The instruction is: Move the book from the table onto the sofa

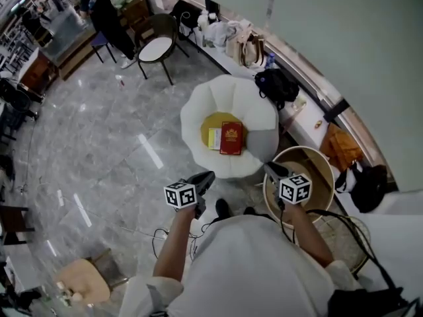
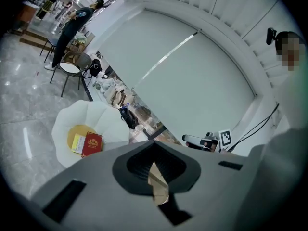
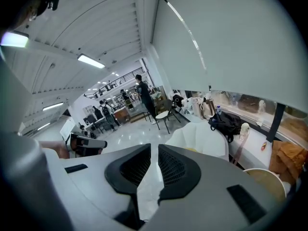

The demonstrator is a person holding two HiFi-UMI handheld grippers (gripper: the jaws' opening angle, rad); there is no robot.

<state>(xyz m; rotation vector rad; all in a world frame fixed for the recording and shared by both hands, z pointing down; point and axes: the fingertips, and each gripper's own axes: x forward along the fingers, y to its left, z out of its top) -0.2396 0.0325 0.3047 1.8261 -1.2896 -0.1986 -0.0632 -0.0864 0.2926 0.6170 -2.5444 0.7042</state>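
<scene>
A red book (image 1: 231, 138) lies on the yellow cushion (image 1: 215, 123) of a white, petal-shaped sofa (image 1: 205, 104), beside a thinner yellow book (image 1: 215, 139). In the left gripper view the red book (image 2: 91, 144) shows low on the left, far beyond the jaws. Both grippers hang in the air short of the sofa, with nothing in them. My left gripper (image 1: 203, 179) (image 2: 154, 146) is shut, its pads meeting. My right gripper (image 1: 274, 170) (image 3: 155, 148) is shut to a thin slit, with the sofa (image 3: 202, 136) ahead of it and slightly to the right.
A round wooden table (image 1: 327, 170) stands right of the sofa, under my right hand. Along the window ledge sit a black bag (image 1: 277, 84) and handbags (image 1: 246, 45). A black chair (image 1: 156, 45) and a person in dark clothes (image 1: 106, 12) are farther off on the marble floor.
</scene>
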